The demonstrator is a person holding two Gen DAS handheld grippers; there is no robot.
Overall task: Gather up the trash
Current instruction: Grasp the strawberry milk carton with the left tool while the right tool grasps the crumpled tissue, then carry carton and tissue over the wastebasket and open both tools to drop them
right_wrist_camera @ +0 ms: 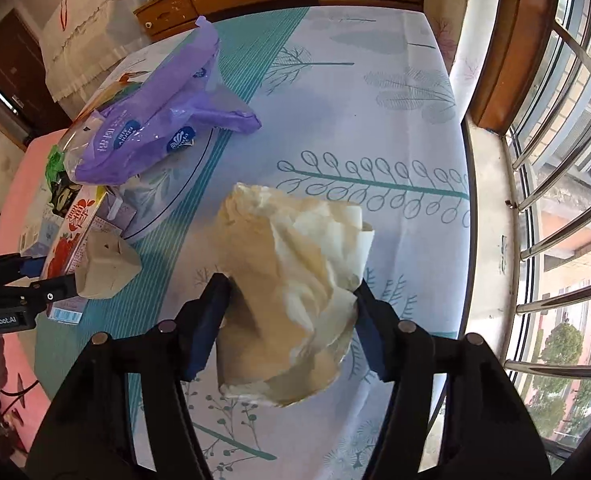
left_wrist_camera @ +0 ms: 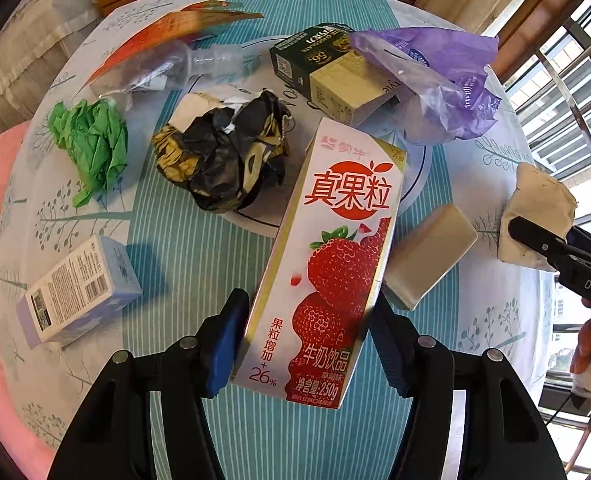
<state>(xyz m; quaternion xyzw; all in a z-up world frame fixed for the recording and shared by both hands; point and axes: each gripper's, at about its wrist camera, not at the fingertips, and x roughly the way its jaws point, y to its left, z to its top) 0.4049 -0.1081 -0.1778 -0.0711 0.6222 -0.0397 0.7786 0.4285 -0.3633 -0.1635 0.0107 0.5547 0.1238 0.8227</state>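
Note:
My left gripper (left_wrist_camera: 307, 344) is shut on a strawberry milk carton (left_wrist_camera: 327, 264), its blue pads pressing both long sides; the carton stands tilted over the teal tablecloth. In the right wrist view my right gripper (right_wrist_camera: 291, 316) is shut on a crumpled white and beige paper wad (right_wrist_camera: 295, 280), with a pad touching each side. The left wrist view shows that wad (left_wrist_camera: 535, 216) at the right edge under a black finger. The left gripper (right_wrist_camera: 51, 280) with the carton (right_wrist_camera: 71, 236) shows at the left of the right wrist view.
On the table lie green crumpled paper (left_wrist_camera: 91, 148), a black and gold wrapper (left_wrist_camera: 223, 160), a dark green box (left_wrist_camera: 327, 68), a purple plastic bag (left_wrist_camera: 435, 80), a clear bottle (left_wrist_camera: 175, 64), a pale blue box (left_wrist_camera: 79, 288) and a beige box (left_wrist_camera: 427, 256). Window bars (right_wrist_camera: 555, 200) run along the right.

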